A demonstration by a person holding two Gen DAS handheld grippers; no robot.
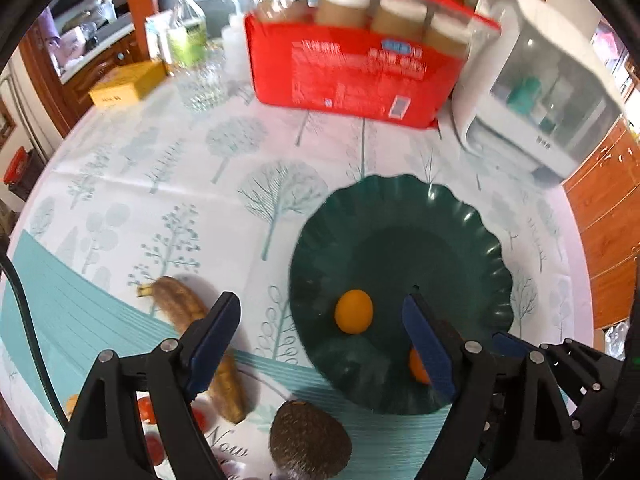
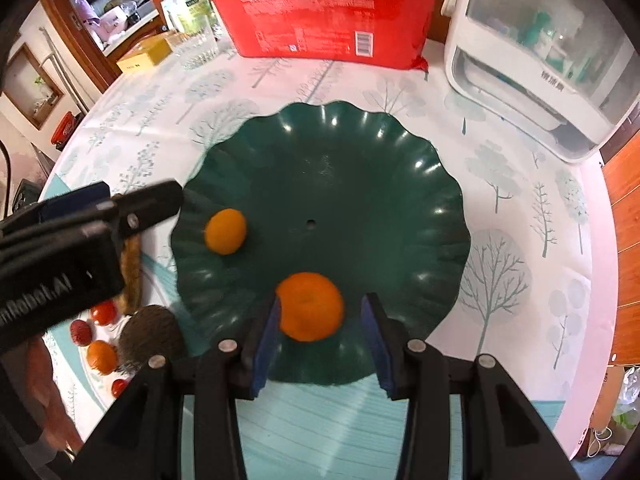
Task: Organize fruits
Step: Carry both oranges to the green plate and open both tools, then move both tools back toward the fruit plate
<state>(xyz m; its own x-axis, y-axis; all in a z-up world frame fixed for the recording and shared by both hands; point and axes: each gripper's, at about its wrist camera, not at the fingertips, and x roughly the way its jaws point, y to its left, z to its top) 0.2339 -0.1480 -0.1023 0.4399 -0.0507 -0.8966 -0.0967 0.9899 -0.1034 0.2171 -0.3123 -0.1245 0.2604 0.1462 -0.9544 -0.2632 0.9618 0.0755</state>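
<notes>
**Plate mid-counter, loose fruit to its left**

Plate (image 2: pixel 320 184) sits on the counter (image 2: pixel 520 240). In it: small orange (image 2: pixel 225 231) at the left, bigger orange (image 2: pixel 310 306) at the near edge. Left of the plate, on the counter: banana (image 1: pixel 192 308), avocado (image 1: pixel 310 440) nearer, tomatoes (image 2: pixel 103 312) beside it. Behind the plate: bag of cups (image 1: pixel 360 68); glass (image 1: pixel 202 82) and box (image 1: pixel 128 84) to its left, appliance (image 2: pixel 540 60) to its right.

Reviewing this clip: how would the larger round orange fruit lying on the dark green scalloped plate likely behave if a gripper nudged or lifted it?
The larger round orange fruit would probably roll if nudged: it is nearly spherical and lies loose on the smooth dark green scalloped plate. The plate's raised rim might stop it. It looks small enough to fit between the right gripper pads, though its curved skin could slip.
</notes>
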